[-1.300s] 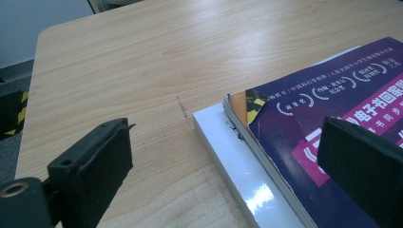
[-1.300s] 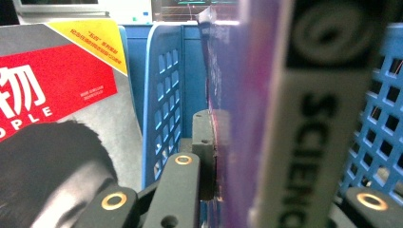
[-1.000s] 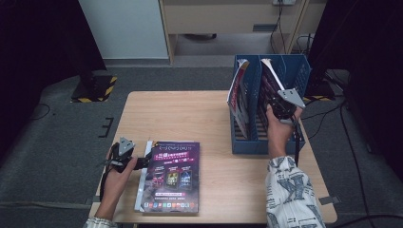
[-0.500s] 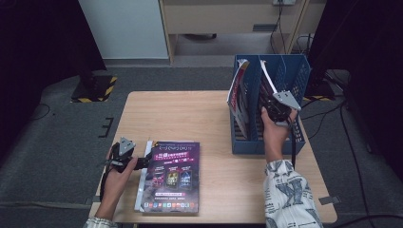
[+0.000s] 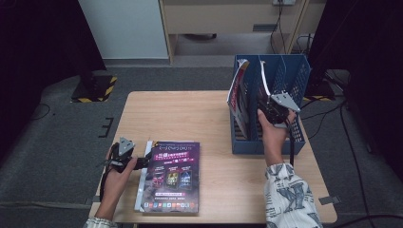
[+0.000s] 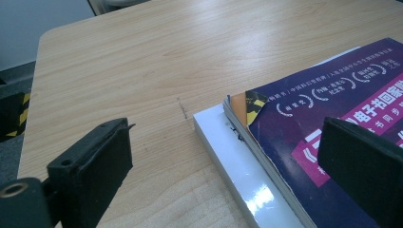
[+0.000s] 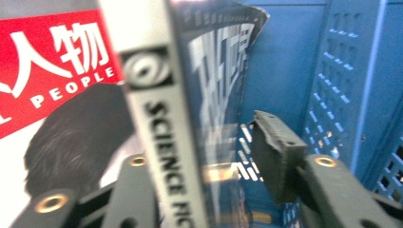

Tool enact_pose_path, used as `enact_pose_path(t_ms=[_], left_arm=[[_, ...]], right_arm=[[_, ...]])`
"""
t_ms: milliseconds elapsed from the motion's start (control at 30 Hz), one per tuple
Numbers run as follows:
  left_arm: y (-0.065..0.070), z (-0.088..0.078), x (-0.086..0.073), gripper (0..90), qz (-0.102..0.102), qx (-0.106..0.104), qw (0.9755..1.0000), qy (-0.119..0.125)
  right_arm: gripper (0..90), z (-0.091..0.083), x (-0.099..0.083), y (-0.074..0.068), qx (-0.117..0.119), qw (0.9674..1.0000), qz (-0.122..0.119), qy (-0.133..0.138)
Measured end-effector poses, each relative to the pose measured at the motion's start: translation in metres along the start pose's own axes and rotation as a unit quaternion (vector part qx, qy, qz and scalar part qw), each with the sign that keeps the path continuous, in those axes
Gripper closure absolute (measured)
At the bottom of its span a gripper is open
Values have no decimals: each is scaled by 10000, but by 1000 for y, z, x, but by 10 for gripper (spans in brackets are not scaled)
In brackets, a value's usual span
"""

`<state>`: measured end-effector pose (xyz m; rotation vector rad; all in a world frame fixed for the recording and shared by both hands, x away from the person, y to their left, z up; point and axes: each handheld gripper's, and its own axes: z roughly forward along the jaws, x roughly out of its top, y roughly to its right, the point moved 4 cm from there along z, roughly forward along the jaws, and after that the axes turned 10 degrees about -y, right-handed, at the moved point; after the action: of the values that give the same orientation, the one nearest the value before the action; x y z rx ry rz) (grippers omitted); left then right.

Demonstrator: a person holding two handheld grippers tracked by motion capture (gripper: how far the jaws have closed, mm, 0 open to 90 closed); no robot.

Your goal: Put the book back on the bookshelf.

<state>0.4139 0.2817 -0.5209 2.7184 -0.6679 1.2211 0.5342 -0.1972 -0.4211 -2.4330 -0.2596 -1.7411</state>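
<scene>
A stack of magazines (image 5: 171,175) with a purple cover (image 6: 332,109) lies flat at the table's front left. My left gripper (image 5: 142,160) is open, its jaws (image 6: 228,175) on either side of the stack's near corner without pressing it. My right gripper (image 5: 270,105) reaches into the blue file holder (image 5: 294,137). A thin magazine with "SCIENCE" on its spine (image 7: 161,142) stands between its jaws (image 7: 209,161). Those jaws have just been opening, and the right pad (image 7: 275,152) stands off the cover.
A red-covered magazine (image 7: 47,61) leans in the holder's left slot (image 5: 237,102). The holder's perforated blue wall (image 7: 332,71) is close on the right. Bare wooden tabletop (image 5: 190,118) lies between the stack and the holder. Cables run on the floor at the right.
The right hand has shifted slightly to the left at the holder, with the thin magazine still standing in the slot. The left gripper and the stack have not moved.
</scene>
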Motion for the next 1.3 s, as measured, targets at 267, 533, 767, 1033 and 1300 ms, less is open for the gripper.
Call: enact_pose_path(t_ms=[267, 533, 767, 1033, 1300], left_arm=[[1, 0, 0, 38, 25, 17, 10000, 2], [1, 0, 0, 38, 34, 15, 10000, -13], [1, 1, -1, 38, 32, 15, 10000, -35], [1, 1, 0, 38, 39, -4, 10000, -33], [2, 1, 0, 38, 40, -24, 10000, -22]], right_arm=[[319, -6, 0, -4, 161, 9997, 186, -70], [290, -13, 0, -7, 239, 9995, 35, -200], [275, -14, -2, -11, 402, 9985, -84, -356], [288, -16, -8, -11, 515, 9977, -54, -439], [279, -23, -10, -3, 520, 9978, -36, -420]])
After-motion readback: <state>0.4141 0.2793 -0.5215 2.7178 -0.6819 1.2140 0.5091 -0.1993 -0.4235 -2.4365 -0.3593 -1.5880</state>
